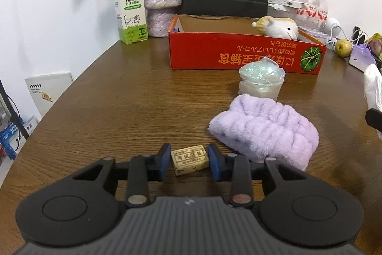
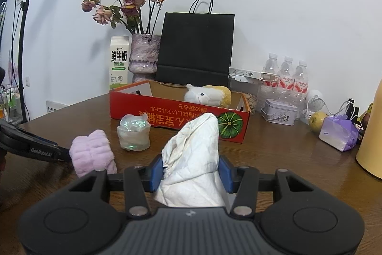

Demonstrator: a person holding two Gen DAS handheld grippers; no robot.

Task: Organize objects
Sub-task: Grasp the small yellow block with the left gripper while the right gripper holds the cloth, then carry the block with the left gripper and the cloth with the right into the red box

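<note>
Our left gripper (image 1: pixel 189 163) sits low on the table (image 1: pixel 124 97) with its pads on either side of the eraser (image 1: pixel 190 160), closed in on its two short ends. The eraser lies a little askew between them, so a squeeze could pivot it out or let it slip as we lift. The purple towel (image 1: pixel 265 129) is just beside the right-hand finger and could snag and drag along. Our right gripper (image 2: pixel 190 173) is clamped on a crumpled white cloth (image 2: pixel 191 159), which rises in front of the lens and hides part of the red box (image 2: pixel 179 111). That box (a plush toy (image 2: pixel 207 93) already inside) looks like the drop point. The wrapped cup (image 2: pixel 133 134) stands between us and the box and could be tipped on the way.
</note>
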